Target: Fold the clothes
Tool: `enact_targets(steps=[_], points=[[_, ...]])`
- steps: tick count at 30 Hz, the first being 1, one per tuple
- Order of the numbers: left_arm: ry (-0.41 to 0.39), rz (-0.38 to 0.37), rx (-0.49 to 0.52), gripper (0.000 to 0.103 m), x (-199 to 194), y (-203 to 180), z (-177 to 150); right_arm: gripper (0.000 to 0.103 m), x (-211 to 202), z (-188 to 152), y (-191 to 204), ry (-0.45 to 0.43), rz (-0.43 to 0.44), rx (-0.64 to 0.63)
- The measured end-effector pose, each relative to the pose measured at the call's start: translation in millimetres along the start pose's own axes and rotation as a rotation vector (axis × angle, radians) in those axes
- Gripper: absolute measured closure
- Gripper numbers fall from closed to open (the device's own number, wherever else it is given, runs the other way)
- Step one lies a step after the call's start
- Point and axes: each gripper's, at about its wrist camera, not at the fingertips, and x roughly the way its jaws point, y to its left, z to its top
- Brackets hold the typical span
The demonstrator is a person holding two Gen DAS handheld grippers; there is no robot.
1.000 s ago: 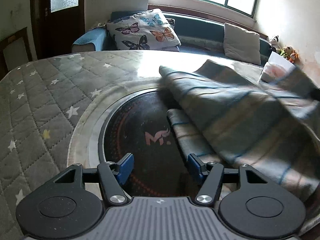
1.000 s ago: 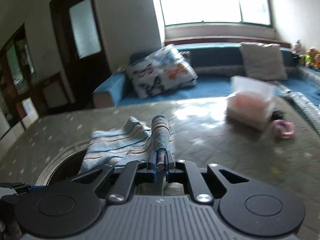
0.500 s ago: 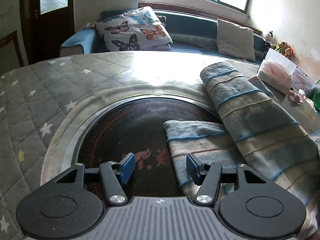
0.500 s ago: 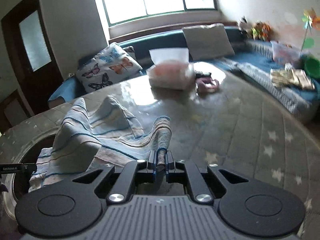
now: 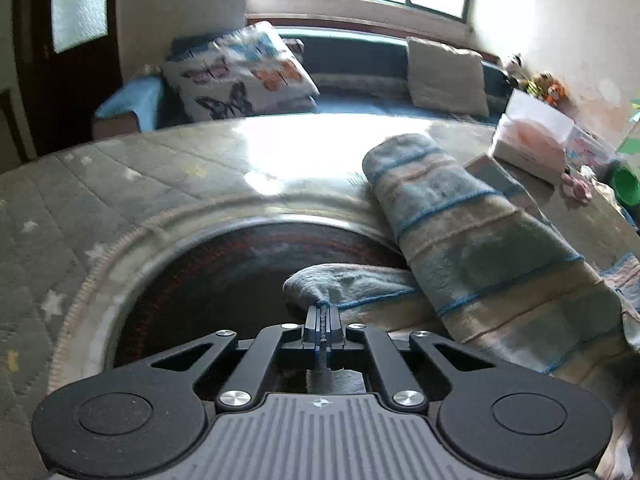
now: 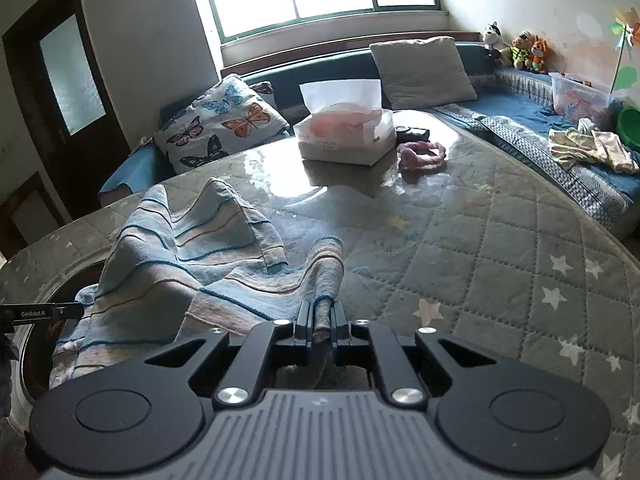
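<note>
Jaws of left gripper (image 5: 322, 322) were clamped tight on a corner of the striped cloth (image 5: 492, 252); jaws of right gripper (image 6: 322, 322) pinched another edge of same cloth (image 6: 192, 264). Cloth lay bunched on the worktop (image 6: 460, 264) w/ quilted star cover, partly over the dark round inset (image 5: 224, 276). Beyond: tissue box (image 6: 346, 132) next to a pink item (image 6: 422, 154), well apart from the cloth. Butterfly pillow (image 6: 222, 126) on sofa behind.
</note>
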Motion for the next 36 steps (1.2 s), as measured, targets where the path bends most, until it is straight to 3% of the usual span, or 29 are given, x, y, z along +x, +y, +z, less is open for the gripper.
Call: enact_targets(steps=[7, 10, 17, 24, 26, 30, 33, 36], points=[[-0.1, 0.16, -0.069, 0.101, -51.3, 28.8, 4.4, 0.096, -11.9, 1.9, 0.9, -0.037, 0.013, 0.012], [-0.097, 0.207, -0.114, 0.101, -76.7, 54.8, -2.8, 0.096, -18.0, -0.5, -0.7, -0.043, 0.014, 0.029], [-0.013, 0.287, -0.214, 0.101, -137.5, 108.5, -54.9, 0.096, -37.0, -16.6, -0.8, 0.009, 0.062, 0.045], [0.119, 0.287, -0.235, 0.1, -186.0, 132.0, -119.8, 0.095, -59.7, -45.5, 8.2, 0.144, 0.126, -0.033], [0.136, 0.28, -0.252, 0.097, -194.9, 139.1, -129.6, 0.088, -67.7, -47.6, 10.4, 0.158, 0.125, -0.062], [0.11, 0.32, -0.239, 0.093, -209.8, 145.7, -128.6, 0.088, -87.2, -32.8, 15.0, 0.12, 0.103, -0.136], [0.07, 0.295, -0.225, 0.08, -216.3, 142.1, -119.8, 0.088, -88.9, -16.8, 26.1, 0.099, 0.121, -0.199], [0.039, 0.243, -0.186, 0.078, -216.2, 130.7, -112.5, 0.088, -78.6, -3.3, 47.3, 0.093, 0.17, -0.262]])
